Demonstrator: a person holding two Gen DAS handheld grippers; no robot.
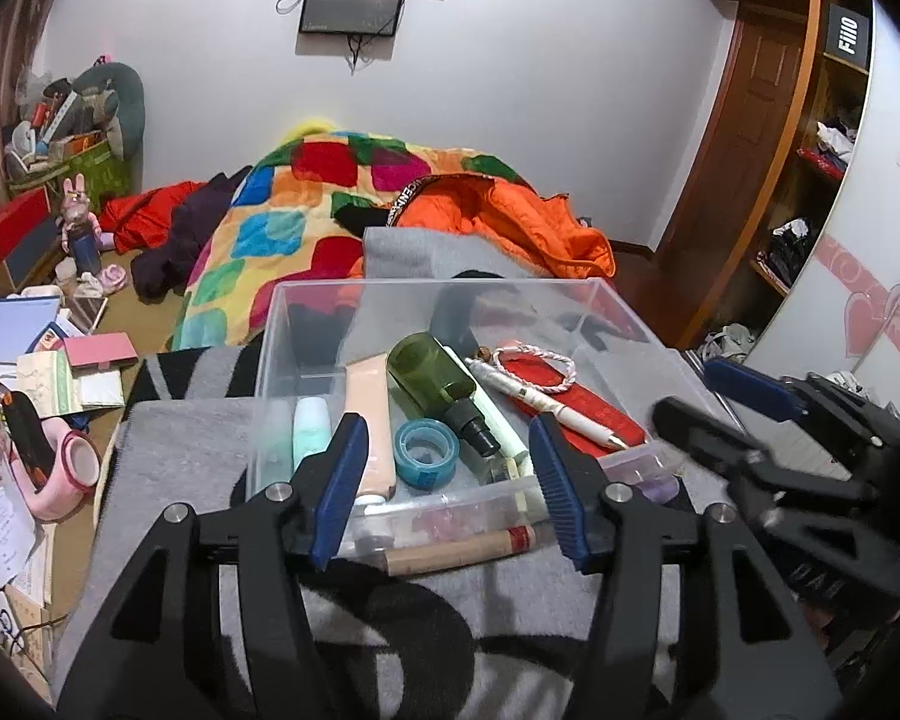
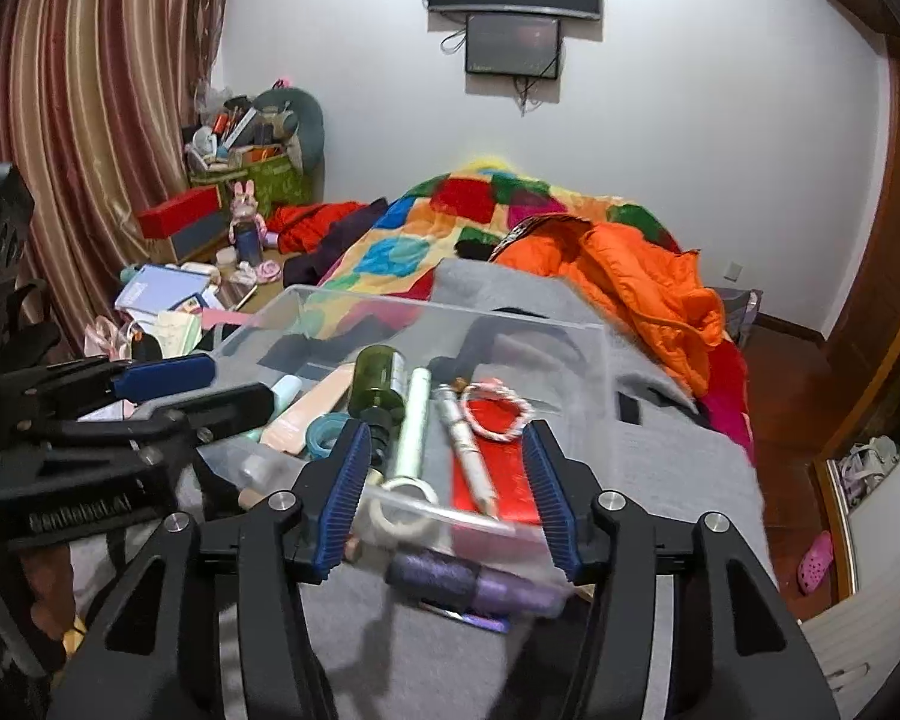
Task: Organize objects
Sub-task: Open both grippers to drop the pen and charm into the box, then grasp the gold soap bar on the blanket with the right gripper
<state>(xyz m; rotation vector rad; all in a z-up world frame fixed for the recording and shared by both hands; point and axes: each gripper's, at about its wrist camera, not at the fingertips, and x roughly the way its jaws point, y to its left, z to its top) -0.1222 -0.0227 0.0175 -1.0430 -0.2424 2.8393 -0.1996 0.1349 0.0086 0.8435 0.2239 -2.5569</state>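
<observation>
Left gripper [image 1: 450, 486]: jaws apart, blue pads either side of the near wall of the clear box, nothing pinched between them.
Right gripper [image 2: 447, 492]: jaws apart as well, straddling the box's near right corner; the pads touch nothing that I can see.
Clear box [image 1: 306, 306]: a see-through plastic bin on the grey blanket [image 1: 198, 450], at 12 o'clock from both grippers.
Green bottle [image 1: 429, 369]: lying on its side in the middle of the box, black cap toward 5 o'clock.
Tape roll [image 1: 427, 451]: blue, flat on the box floor, at 7 o'clock from the bottle, just beside the peach tube [image 1: 371, 414].
Pen [image 1: 546, 399]: white, lying across the red pouch [image 1: 576, 405], tip toward 5 o'clock.
Bracelet [image 1: 531, 367]: pink-and-white twisted cord, on the pouch at its 11 o'clock end.
Mint bottle [image 1: 311, 437]: against the box's left wall, at 9 o'clock from the peach tube.
Cork-coloured tube [image 1: 462, 549]: lying level along the near wall; whether inside or outside the box is hard to tell through the plastic.
Purple item [image 2: 468, 585]: blurred, at the near right corner, at 6 o'clock from the pouch.
Beyond: patchwork quilt [image 1: 282, 222] and orange jacket [image 1: 528, 216] at 12 o'clock of the box.
</observation>
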